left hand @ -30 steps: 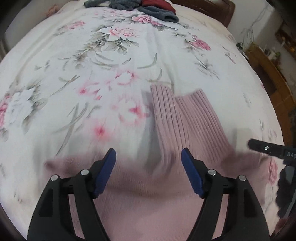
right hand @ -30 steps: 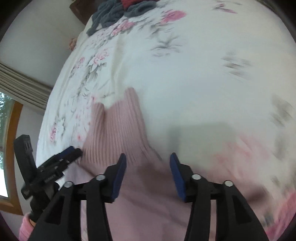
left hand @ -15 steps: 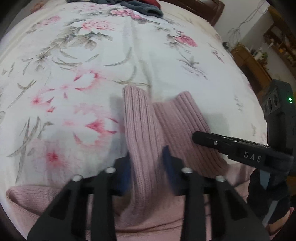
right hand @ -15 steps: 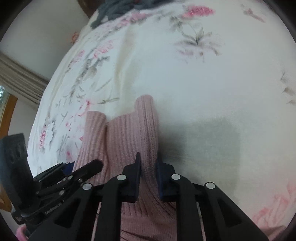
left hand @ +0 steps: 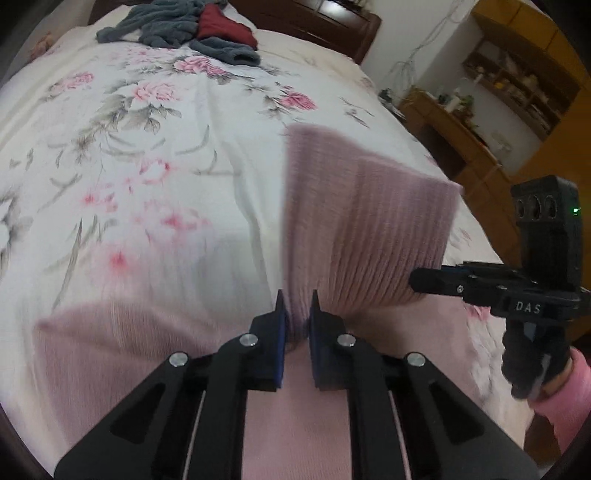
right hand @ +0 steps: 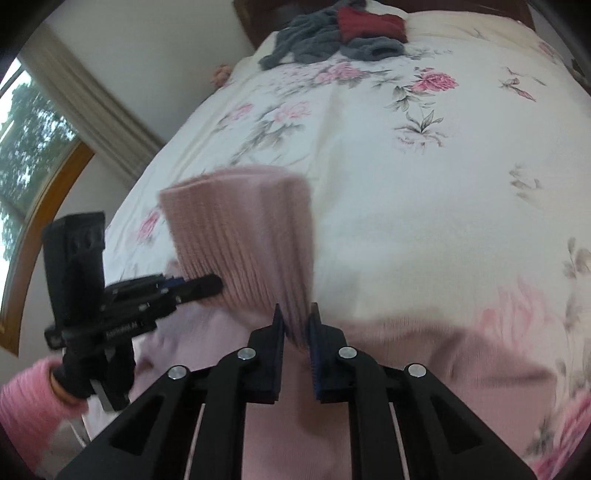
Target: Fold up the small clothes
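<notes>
a second ago both our tongs were spread wide over the pink sweater (left hand: 369, 229) as it lay flat on the bed (left hand: 147, 155); half a second ago they were closing on it. now the left tongs (left hand: 295, 314) are nearly closed, pinching a ridge of the ribbed knit between the blue pads, and the right tongs (right hand: 296, 325) are clamped the same way on the other side of that ribbed end. the ribbed part has come up off the bedspread and stands lifted between the two grips, while the smooth body of the sweater (right hand: 369, 369) lies on the bed under and just in front of us. we judge that the grasp step is done and the fold itself has begun: the lifted end can be carried over the body.

the ribs run away from us toward the headboard, so the long axis of the raised piece points up the bed, with its free edge at the far, upper end and the gripped edge nearest us. the body spreads crosswise, left to right, below it. the picture is blurred with motion, so we cannot tell whether the raised part is a collar or folded sleeves.

far up the bed a heap of grey and dark red clothes (left hand: 184, 26) waits, well apart from the sweater.
</notes>
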Demonstrator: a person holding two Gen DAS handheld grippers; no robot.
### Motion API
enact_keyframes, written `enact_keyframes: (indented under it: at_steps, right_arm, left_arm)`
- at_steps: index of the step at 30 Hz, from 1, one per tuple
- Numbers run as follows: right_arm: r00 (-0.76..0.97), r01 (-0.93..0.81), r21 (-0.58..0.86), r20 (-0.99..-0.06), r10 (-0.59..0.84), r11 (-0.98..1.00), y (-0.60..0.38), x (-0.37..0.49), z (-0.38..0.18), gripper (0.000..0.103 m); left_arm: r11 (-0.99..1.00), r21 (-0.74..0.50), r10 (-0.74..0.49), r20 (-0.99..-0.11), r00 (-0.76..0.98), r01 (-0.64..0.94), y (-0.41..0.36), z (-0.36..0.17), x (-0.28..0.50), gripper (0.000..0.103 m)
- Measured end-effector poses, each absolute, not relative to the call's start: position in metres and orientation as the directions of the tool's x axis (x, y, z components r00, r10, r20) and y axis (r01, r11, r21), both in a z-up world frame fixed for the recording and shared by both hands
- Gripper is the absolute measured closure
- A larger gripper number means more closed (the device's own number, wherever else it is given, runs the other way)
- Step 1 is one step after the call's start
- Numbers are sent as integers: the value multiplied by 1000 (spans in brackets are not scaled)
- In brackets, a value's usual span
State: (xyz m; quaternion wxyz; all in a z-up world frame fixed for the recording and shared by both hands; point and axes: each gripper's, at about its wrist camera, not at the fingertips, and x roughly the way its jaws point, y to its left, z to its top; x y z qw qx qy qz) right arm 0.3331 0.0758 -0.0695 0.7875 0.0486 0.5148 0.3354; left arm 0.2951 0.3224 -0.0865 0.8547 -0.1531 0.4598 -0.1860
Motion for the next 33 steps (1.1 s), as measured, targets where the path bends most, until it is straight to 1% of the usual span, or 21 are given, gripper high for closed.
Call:
enact_keyframes:
  at_steps: [2, 4, 9, 11, 13, 14, 15, 16, 17, 18, 19, 22, 23, 24, 25, 26, 27, 28, 29, 33]
  right_arm:
    - [233, -492, 414, -785, 574, 766, 70, 316, -70, 91]
    - [213, -504, 413, -792, 572, 759, 66, 301, -73, 91]
    - [148, -524, 394, -831, 537, 755, 56, 263, -89, 90]
    - [115, -522, 402, -841, 529, 752, 49, 249, -94, 88]
    - [101, -498, 423, -839, 535, 757, 42, 241, -95, 88]
    - [96, -476, 449, -828, 552, 756, 39, 239, -94, 86]
    - [91, -437, 496, -805, 586, 750, 35, 239, -92, 84]
    - [89, -411, 530, -787, 611, 742, 32, 239, -91, 78]
    - [86, -375, 559, -773, 628, 740, 30, 240, -92, 70]
    - [78, -327, 581, -769, 634, 745, 31, 243, -96, 65]
    - [72, -300, 596, -765, 640, 745, 31, 246, -102, 61]
    - [49, -263, 578, -792, 609, 773, 40, 248, -118, 60]
    - [34, -251, 585, -791, 610, 772, 43, 249, -125, 61]
    - [23, -242, 591, -789, 614, 770, 45, 249, -130, 61]
    - [11, -234, 597, -788, 616, 767, 48, 249, -136, 66]
    - [9, -239, 598, -786, 618, 765, 50, 248, -140, 76]
    - [2, -245, 604, -782, 624, 758, 52, 247, -142, 82]
    - [0, -246, 606, -780, 625, 757, 53, 247, -143, 88]
    - [4, -249, 605, -780, 626, 756, 52, 246, -143, 90]
    - [24, -252, 622, -762, 648, 741, 39, 240, -134, 92]
  left_arm:
    - [880, -430, -469, -730, 497, 200, 327, -86, 276, 92]
    - [886, -411, -462, -740, 488, 214, 330, -89, 260, 88]
    - [893, -393, -450, -782, 432, 219, 348, -102, 216, 87]
    - [891, -410, -454, -791, 411, 196, 360, -106, 202, 87]
    - [874, -461, -480, -780, 401, 151, 371, -105, 195, 86]
    - [844, -523, -522, -749, 407, 120, 378, -103, 192, 79]
    - [823, -560, -543, -728, 418, 93, 380, -100, 190, 74]
    - [815, -575, -546, -723, 425, 69, 380, -98, 189, 68]
    - [793, -608, -568, -708, 421, 47, 377, -98, 191, 65]
    - [770, -637, -590, -695, 411, 27, 373, -101, 193, 64]
    - [765, -645, -595, -700, 395, 8, 368, -105, 194, 64]
    - [784, -619, -576, -746, 335, -31, 348, -124, 201, 66]
    - [791, -610, -570, -756, 322, -33, 342, -130, 203, 67]
    - [798, -602, -565, -767, 304, -36, 336, -136, 204, 70]
    - [802, -595, -560, -774, 296, -40, 333, -140, 204, 74]
    - [808, -587, -552, -780, 295, -41, 330, -143, 205, 83]
    - [812, -582, -548, -784, 292, -38, 328, -144, 205, 90]
    - [814, -579, -546, -786, 291, -37, 327, -145, 207, 92]
    - [811, -584, -550, -782, 292, -37, 329, -145, 207, 94]
    - [827, -562, -537, -794, 285, -7, 335, -140, 208, 94]
